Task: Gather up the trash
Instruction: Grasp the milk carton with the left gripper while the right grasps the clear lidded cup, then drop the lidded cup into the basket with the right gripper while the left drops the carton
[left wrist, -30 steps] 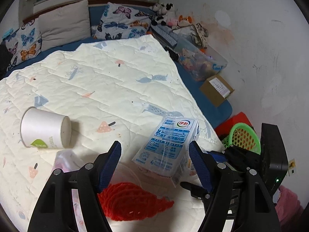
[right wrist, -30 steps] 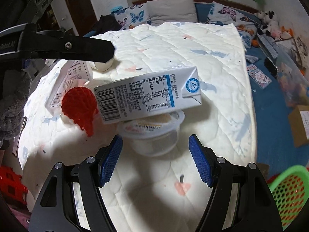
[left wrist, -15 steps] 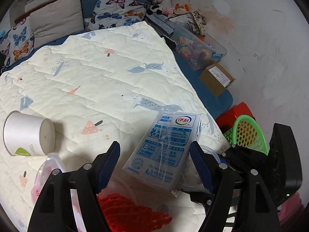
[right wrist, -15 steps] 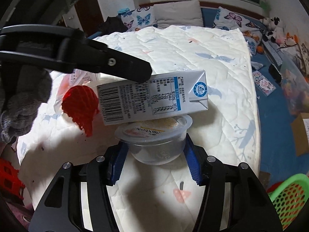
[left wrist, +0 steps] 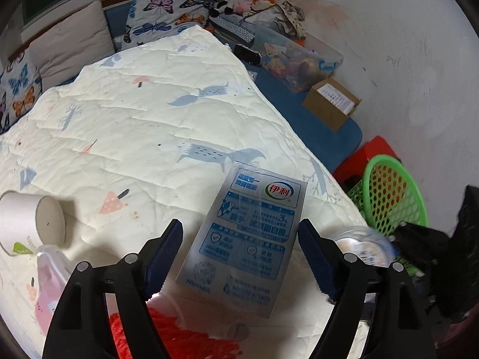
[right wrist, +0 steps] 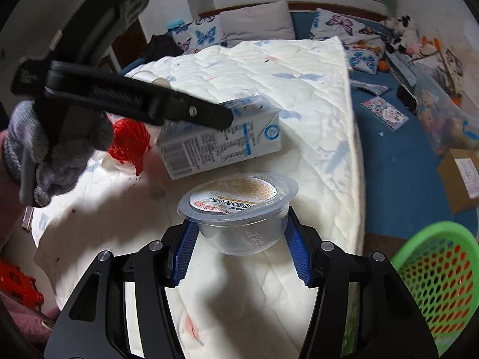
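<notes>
right hand-held gripper (right wrist: 239,246) clamped on the plastic cup (right wrist: 239,212); left hand-held gripper (left wrist: 239,249) apart around the milk carton (left wrist: 248,239).

cup sits lifted between the blue pads (right wrist: 295,249), foil lid on, above the quilt (right wrist: 299,89) on the bed. left jaws have just been opening; carton lies flat on the quilt between them, pads not touching. green basket (right wrist: 434,272) at 4 o'clock of the cup. paper cup (left wrist: 27,224) on its side at 9 o'clock of the carton, red netting (left wrist: 179,338) at 7.
</notes>
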A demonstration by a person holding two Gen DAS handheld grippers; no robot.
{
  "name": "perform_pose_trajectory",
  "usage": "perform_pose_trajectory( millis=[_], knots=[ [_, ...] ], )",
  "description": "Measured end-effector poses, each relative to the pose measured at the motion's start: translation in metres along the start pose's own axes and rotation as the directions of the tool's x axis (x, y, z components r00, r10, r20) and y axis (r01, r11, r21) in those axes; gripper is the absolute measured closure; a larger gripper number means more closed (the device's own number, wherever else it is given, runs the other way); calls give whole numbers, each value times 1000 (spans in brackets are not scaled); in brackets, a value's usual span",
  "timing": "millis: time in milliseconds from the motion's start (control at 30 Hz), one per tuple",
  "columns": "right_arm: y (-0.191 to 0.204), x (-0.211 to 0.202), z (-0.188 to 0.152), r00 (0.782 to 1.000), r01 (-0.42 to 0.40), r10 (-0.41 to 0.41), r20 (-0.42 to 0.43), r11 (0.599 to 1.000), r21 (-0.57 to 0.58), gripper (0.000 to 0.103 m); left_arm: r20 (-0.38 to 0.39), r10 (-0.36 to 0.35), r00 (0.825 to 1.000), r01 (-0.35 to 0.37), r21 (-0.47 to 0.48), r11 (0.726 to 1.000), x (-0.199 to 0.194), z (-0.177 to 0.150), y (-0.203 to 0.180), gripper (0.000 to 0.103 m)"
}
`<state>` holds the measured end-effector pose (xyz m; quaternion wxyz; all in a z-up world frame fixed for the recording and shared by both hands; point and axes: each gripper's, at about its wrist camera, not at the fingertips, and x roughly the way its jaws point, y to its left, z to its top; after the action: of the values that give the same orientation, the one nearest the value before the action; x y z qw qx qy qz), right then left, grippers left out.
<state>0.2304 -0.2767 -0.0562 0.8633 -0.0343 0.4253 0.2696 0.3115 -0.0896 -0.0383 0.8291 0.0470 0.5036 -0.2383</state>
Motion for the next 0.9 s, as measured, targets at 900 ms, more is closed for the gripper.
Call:
perform_pose_trajectory(
  millis=[900],
  knots=[
    [-86,-89,-83,966,232,-255,38,925,300,46,52,26,998,-32,112,993,1,-12,-66,35]
  ],
)
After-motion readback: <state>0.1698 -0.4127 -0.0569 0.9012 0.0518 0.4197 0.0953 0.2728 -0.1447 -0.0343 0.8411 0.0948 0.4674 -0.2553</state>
